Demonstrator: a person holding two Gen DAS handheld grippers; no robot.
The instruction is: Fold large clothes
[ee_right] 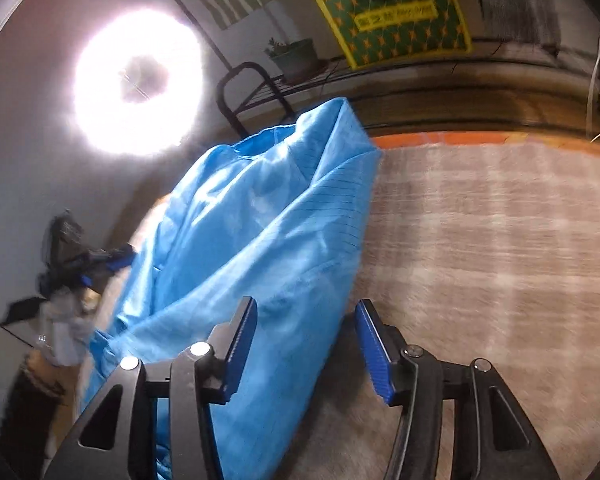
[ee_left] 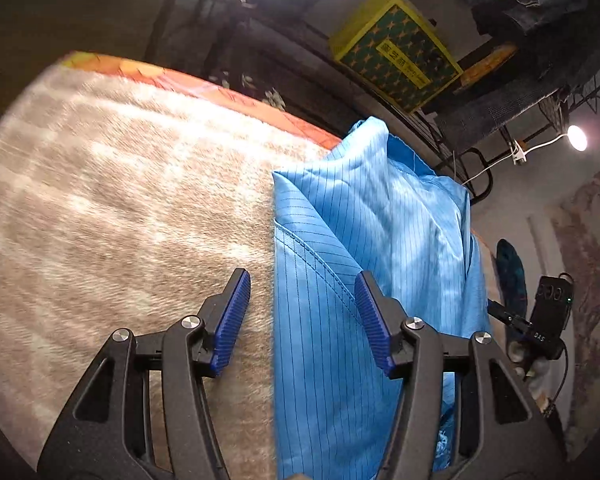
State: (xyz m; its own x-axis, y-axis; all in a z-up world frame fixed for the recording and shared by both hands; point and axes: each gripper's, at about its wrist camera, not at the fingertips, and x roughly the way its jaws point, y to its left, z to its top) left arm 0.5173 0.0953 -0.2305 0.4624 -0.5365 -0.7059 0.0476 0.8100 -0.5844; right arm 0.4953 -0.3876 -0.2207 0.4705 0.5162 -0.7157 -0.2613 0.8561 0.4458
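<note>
Midway through the fold, both grippers are hanging part-open and empty over a blue pinstriped garment lying doubled into a long strip on a beige checked blanket. Angled downward, the left gripper is straddling the strip's edge running toward 12 o'clock, while the right gripper is mirroring it on the opposite edge. Next, judging by the lie, comes regripping for a crosswise fold.

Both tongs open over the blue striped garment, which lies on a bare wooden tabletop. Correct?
Not quite. The blue garment lies on a fuzzy beige plaid blanket, not bare wood; the left wrist view shows it. The left tongs and right tongs are both open, gripping nothing.
</note>
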